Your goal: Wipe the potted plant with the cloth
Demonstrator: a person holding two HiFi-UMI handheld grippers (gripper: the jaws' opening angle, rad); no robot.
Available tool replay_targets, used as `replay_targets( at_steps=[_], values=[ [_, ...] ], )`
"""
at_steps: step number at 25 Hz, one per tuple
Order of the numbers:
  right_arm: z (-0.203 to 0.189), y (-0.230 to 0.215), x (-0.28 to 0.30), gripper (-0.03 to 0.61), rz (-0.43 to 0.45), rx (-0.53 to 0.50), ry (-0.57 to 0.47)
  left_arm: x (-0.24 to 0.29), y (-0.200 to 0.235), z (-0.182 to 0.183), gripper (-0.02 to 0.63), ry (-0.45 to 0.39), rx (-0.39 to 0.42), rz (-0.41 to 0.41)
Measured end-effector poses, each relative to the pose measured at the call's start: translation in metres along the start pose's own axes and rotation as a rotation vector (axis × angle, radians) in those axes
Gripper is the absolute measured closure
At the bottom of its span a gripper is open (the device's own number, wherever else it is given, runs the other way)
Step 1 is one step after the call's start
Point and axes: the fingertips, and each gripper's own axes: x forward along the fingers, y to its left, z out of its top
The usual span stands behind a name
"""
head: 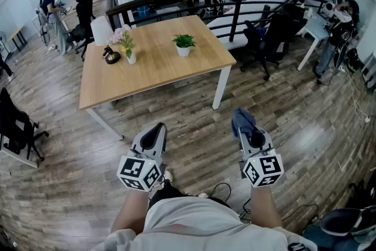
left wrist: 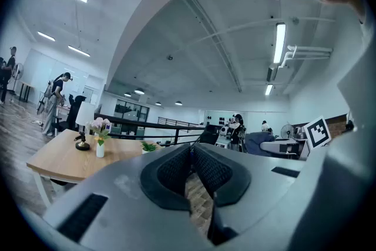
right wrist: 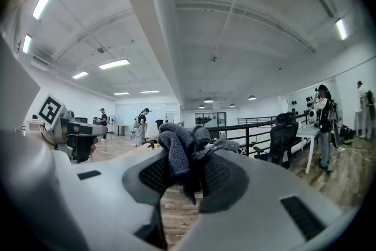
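Potted plant (head: 183, 43) stands on a wooden table (head: 158, 70) at 12 o'clock, well apart from both grippers over the plank floor, as the left gripper (head: 157, 130) at 7 o'clock shows its jaws pressed together, empty, and the right gripper (head: 249, 132) at 5 o'clock clamps a bunched grey-blue cloth (head: 242, 119).

Grey-shelled left gripper (head: 159, 127) and right gripper (head: 247, 130), black ribbed pads (left wrist: 170, 176), black-and-white marker cubes (head: 140, 172); wearing a white shirt (head: 194, 223).
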Motion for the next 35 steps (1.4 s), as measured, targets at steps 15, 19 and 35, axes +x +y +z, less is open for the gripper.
replay_targets(
  at_steps=[15,19,35],
  values=[
    [-0.012,-0.005,-0.015,0.420,0.005,0.018,0.021,-0.008,-0.018,-0.006,0.588,0.022,0.013,-0.006],
    [-0.013,-0.006,-0.006,0.420,0.029,0.053,-0.014,0.001,-0.012,-0.012,0.588,0.041,0.015,-0.004],
    [-0.009,-0.063,0.121,0.417,0.009,0.056,0.042,0.142,0.062,-0.017,0.588,0.060,-0.055,-0.050]
  ],
)
